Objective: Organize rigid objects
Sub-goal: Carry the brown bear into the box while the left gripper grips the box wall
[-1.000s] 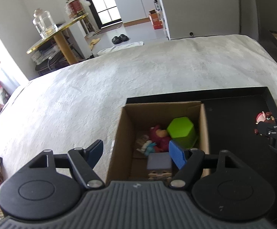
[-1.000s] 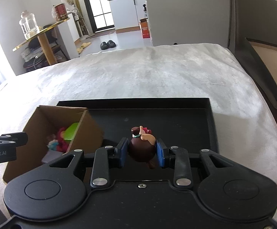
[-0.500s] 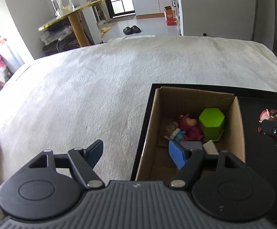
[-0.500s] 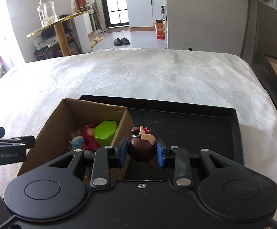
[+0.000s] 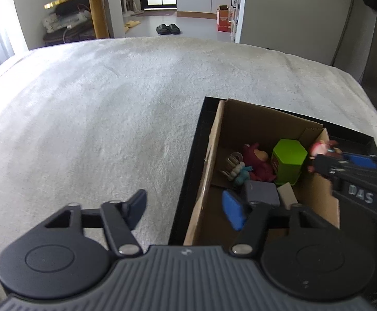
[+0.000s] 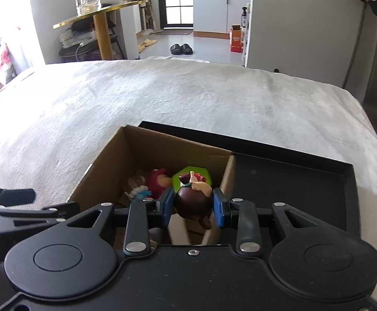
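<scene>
Grey plush bedding (image 6: 188, 98) covers the bed, with a kitchen doorway and a gold-topped side table (image 6: 100, 13) beyond. Right tongs (image 6: 193, 203) are clamped on a brown-haired toy figurine (image 6: 193, 199), holding it above the right part of the open cardboard box (image 6: 146, 153). Left tongs (image 5: 184, 206) carry nothing and their jaws are closing, straddling the box's left wall. Inside the box lie a green hexagonal container (image 5: 288, 160), a red plush-like figure (image 5: 257, 160), a grey block (image 5: 262, 193) and smaller toys. Box sits at the left end of a black tray (image 6: 292, 181) on the bed.
</scene>
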{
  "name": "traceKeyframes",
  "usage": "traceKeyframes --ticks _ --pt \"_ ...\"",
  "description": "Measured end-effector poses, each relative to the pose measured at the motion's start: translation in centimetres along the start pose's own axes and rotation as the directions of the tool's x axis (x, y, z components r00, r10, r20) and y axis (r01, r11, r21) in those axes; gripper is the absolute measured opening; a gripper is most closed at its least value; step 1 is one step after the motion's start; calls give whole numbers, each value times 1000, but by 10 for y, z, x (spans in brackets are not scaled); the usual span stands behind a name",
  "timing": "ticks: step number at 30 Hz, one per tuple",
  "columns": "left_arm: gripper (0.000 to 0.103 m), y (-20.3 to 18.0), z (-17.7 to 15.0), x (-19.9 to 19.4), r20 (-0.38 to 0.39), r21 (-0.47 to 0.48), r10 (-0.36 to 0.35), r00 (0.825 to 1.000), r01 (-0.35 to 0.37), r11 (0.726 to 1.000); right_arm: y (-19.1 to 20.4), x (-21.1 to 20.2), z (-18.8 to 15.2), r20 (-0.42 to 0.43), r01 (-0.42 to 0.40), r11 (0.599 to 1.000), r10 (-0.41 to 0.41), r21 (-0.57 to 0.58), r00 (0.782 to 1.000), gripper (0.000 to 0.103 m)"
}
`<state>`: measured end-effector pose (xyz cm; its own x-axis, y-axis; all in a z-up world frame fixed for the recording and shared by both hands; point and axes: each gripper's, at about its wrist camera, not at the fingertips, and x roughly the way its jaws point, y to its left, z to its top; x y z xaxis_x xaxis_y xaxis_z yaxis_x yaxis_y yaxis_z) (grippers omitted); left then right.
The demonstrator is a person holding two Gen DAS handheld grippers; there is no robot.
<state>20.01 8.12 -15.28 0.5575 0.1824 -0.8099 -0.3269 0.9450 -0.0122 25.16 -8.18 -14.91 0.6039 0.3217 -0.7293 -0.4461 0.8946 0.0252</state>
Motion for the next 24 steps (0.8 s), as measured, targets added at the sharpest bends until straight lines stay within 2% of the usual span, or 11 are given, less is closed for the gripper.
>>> traceKeyframes --ticks 4,7,10,17,24 --pt "23 8 -2 6 -21 -26 -65 998 65 998 19 6 4 -11 -7 1000 7 -28 1000 32" --pt "12 10 -4 7 -22 -27 -104 994 104 994 31 11 6 -20 -11 999 10 -45 1000 32" --pt "8 14 -5 10 -28 -39 -136 990 135 990 42 13 8 -24 -14 998 12 -62 1000 32" --pt "8 22 -7 13 -26 -72 -184 983 181 981 50 19 13 -42 -19 999 17 -49 999 32" --pt "9 35 -6 15 -26 -132 -243 970 237 962 54 22 19 -63 -87 996 88 13 994 32"
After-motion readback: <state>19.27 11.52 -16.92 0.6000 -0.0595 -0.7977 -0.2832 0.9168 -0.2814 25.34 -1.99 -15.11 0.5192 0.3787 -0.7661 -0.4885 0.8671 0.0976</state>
